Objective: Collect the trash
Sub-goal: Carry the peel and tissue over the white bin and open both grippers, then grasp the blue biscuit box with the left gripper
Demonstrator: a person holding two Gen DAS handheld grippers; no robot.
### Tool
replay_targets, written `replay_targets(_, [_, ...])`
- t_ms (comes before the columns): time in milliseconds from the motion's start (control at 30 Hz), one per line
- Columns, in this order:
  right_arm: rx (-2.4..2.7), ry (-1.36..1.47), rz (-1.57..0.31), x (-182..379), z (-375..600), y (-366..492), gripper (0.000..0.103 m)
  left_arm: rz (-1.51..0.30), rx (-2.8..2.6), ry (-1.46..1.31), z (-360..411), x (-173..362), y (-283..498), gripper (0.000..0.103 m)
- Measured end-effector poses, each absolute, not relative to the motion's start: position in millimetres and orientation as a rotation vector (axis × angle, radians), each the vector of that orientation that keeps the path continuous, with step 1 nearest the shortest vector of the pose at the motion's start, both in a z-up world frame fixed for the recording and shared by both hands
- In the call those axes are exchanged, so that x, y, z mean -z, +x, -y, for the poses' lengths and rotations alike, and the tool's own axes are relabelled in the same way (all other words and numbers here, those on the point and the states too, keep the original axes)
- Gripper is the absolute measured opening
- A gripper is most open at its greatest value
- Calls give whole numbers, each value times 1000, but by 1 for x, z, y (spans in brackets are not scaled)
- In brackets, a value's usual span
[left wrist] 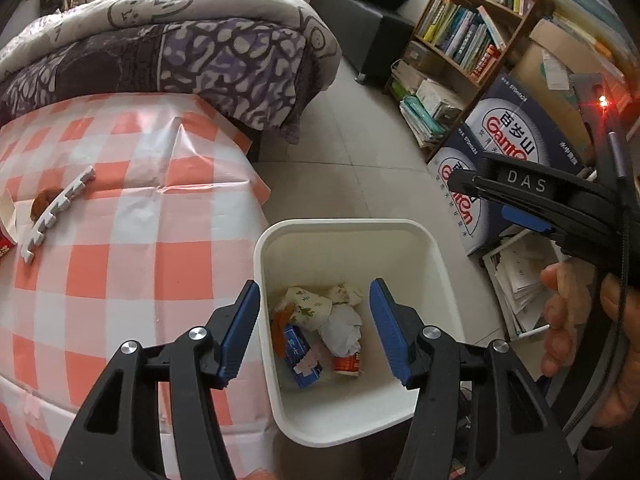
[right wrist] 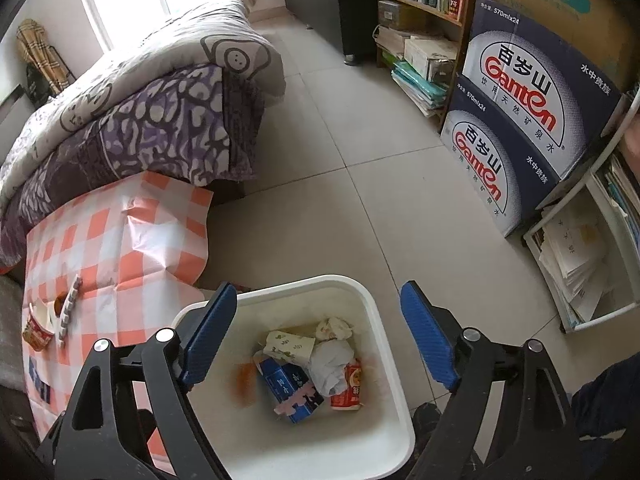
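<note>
White plastic walls of the bin (left wrist: pixel 400 236) sit directly under both of your tools, and neither one carries anything: the left gripper (left wrist: pixel 316 332) has its fingers spread wide over the bin's mouth, and the right gripper (right wrist: pixel 320 336) is spread just as wide above it. Inside you already have a blue carton (right wrist: pixel 290 394), a crumpled white tissue (right wrist: pixel 330 364), a patterned paper cup (right wrist: pixel 290 346) and a small red cup (right wrist: pixel 348 390).

What is left, by the look of it, lies on the bench (left wrist: pixel 132 248) under the orange checked cloth, off to your left and ahead of the bin. A white notched foam strip (left wrist: pixel 60 212) lies there with its long axis running diagonally, near end toward you and far end up toward the bed (left wrist: pixel 180 52). A brown scrap (left wrist: pixel 42 204) touches its left side, and a red paper cup (right wrist: pixel 38 330) lies on its side just beyond that.

Your left hand is the nearer one. You would probably want to turn its fingers across the strip, not along it. The bench surface around the strip is open; the bin rim touches or nearly touches the bench edge, so the carry back is short, but lift clear of that rim
</note>
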State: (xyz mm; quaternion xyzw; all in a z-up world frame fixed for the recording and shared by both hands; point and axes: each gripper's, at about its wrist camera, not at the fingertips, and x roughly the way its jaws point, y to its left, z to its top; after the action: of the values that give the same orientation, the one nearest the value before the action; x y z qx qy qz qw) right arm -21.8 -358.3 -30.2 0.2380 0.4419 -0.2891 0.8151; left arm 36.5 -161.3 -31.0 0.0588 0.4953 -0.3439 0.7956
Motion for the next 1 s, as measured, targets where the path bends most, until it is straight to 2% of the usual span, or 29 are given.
replay_targets(267, [587, 542, -950, 35, 347, -11, 89, -1077, 527, 116, 114, 34, 68, 65])
replay_targets(433, [563, 547, -981, 42, 333, 3, 93, -1076, 245, 116, 55, 41, 105, 77])
replay_targets(733, [520, 488, -1017, 52, 299, 29, 94, -1095, -323, -25, -110, 68, 177, 77])
replay_targets(1000, [488, 436, -1018, 55, 274, 46, 95, -1145, -495, -95, -194, 93, 207, 77])
